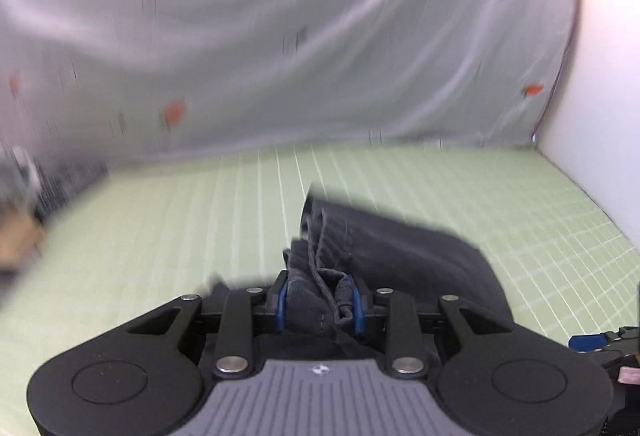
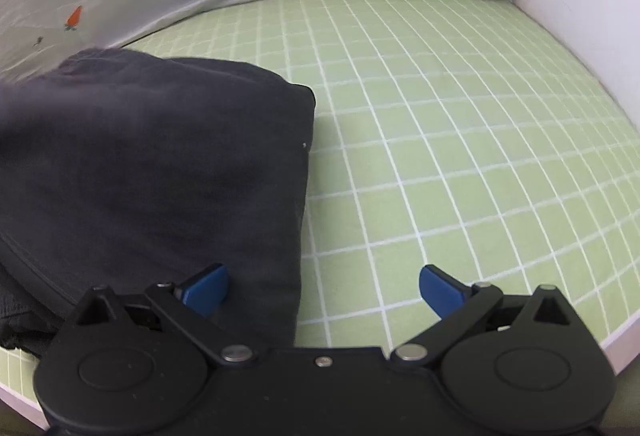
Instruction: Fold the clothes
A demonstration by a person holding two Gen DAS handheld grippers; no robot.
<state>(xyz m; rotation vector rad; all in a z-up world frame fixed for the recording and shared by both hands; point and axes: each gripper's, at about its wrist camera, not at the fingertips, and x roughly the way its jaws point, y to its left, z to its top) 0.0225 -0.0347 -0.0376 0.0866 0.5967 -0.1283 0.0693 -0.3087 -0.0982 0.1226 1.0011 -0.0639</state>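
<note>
Pinching a bunched seam of the dark garment (image 1: 320, 300), the left gripper (image 1: 320, 306) is risking slippage. The right gripper (image 2: 323, 286) is hanging spread over the garment's edge, restraining nothing, so the fold may be dragging crooked.

In the left wrist view, motion blur smears the pale grey carrot-print fabric backdrop (image 1: 280, 36) and an unidentifiable tan and dark clutter (image 1: 24, 220) at the left edge. The right edge cuts off a blue-and-black object (image 1: 600, 342). In the right wrist view, the dark grey folded garment (image 2: 152, 164) runs off the frame's left side.

Dark garment (image 2: 152, 164) lies on the green checked bed (image 2: 460, 156).
</note>
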